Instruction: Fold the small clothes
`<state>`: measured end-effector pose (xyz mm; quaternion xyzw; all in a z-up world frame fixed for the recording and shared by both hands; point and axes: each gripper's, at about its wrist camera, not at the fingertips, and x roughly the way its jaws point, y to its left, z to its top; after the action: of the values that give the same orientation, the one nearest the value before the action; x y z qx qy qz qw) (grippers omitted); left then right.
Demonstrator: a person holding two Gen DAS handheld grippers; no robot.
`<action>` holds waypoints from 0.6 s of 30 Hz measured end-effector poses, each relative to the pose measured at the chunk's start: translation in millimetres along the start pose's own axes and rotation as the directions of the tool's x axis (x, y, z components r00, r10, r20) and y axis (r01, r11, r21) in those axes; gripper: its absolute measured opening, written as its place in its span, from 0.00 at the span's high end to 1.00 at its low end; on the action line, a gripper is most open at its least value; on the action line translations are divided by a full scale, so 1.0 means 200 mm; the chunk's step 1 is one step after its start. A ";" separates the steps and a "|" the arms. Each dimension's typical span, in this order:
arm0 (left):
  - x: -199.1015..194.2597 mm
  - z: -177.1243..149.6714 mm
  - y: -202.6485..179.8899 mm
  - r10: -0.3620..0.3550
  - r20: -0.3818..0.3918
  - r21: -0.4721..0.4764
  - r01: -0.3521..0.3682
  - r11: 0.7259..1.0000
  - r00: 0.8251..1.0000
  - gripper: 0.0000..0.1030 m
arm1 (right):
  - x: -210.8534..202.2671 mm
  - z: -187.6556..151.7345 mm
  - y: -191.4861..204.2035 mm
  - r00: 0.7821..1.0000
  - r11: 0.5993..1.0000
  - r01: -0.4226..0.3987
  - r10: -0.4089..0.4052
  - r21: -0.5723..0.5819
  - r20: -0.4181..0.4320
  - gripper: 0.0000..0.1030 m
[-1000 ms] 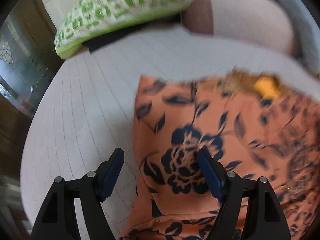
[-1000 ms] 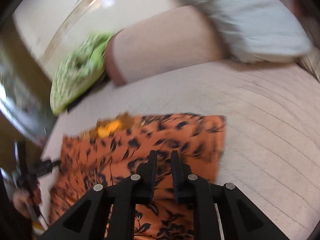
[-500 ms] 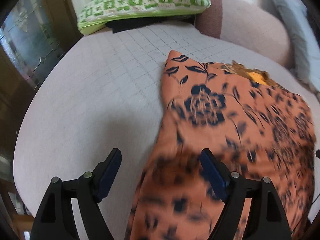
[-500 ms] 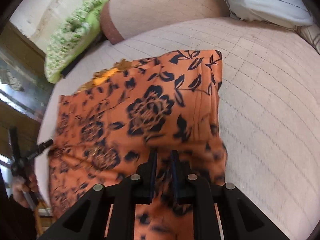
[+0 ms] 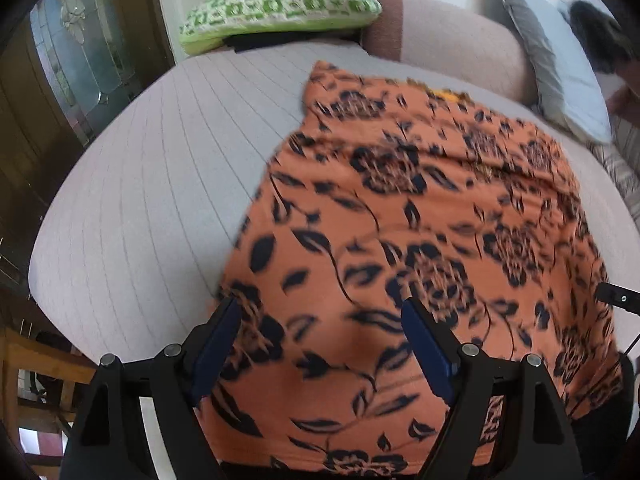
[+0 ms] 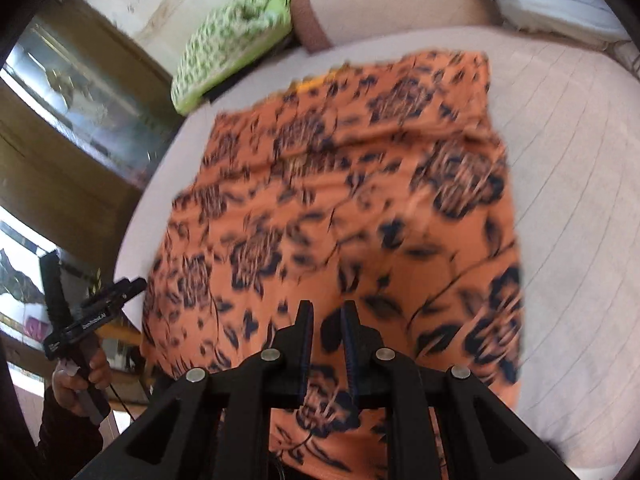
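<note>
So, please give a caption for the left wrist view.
Open left gripper above an orange floral garment spread on a pale quilted bed.

Garment (image 5: 420,208) spread on bed (image 5: 152,184), pillow (image 5: 280,4) behind at head

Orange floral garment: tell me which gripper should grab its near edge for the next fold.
Left, probably. The left gripper stands open over the orange floral garment at its near edge; the right gripper is nearly shut.
</note>
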<state>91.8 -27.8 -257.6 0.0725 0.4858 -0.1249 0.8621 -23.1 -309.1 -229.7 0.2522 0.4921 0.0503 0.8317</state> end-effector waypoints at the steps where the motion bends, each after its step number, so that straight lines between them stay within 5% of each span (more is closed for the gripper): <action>1: 0.03 -0.02 -0.03 0.023 -0.019 0.017 -0.023 1.000 1.000 0.20 | 0.03 -0.02 0.02 1.000 1.000 0.004 -0.004 0.002 -0.018 0.84; 5: 0.14 -0.09 -0.05 0.109 -0.107 0.046 -0.104 0.993 0.988 0.19 | 0.16 -0.09 0.08 0.995 0.998 0.070 -0.070 -0.004 -0.075 0.84; 10: 0.17 -0.13 0.03 0.057 -0.147 -0.017 -0.061 0.998 0.987 0.14 | 0.22 -0.17 0.13 0.982 0.989 0.135 -0.142 -0.064 -0.121 0.82; 18: 0.16 -0.21 0.03 0.067 -0.151 0.020 -0.065 0.998 0.986 0.12 | 0.23 -0.24 0.09 0.975 0.994 0.110 -0.105 0.017 -0.196 0.81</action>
<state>75.4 -16.8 -307.1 0.1042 0.5461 -0.0941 0.8259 -37.8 -260.1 -276.1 0.2306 0.5847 0.0228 0.7775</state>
